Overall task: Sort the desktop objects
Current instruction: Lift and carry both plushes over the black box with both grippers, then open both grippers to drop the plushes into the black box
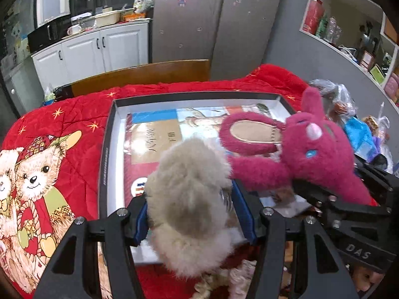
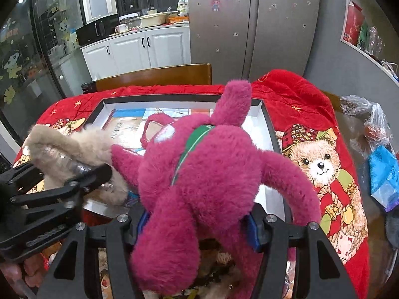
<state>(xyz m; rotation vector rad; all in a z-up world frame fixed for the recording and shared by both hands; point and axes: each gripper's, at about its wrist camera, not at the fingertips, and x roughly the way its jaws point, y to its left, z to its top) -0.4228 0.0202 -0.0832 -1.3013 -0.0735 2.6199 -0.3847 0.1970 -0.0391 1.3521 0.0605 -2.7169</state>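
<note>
My left gripper (image 1: 192, 211) is shut on a beige fluffy slipper (image 1: 187, 199) and holds it over the near edge of a shallow black-rimmed box (image 1: 107, 134). My right gripper (image 2: 197, 220) is shut on a magenta plush bear (image 2: 199, 174), held over the same box (image 2: 270, 124). In the left wrist view the plush bear (image 1: 311, 154) hangs at the right beside a magenta slipper (image 1: 249, 137) lying in the box. The beige slipper (image 2: 74, 147) and the left gripper show at the left of the right wrist view. Books (image 1: 149, 139) lie flat in the box.
The box sits on a red teddy-bear blanket (image 1: 62, 129) over the table. Plastic bags and a blue packet (image 2: 381, 169) lie at the table's right side. A wooden chair back (image 1: 142, 74) stands behind the table. Loose toys lie under the grippers near the front edge.
</note>
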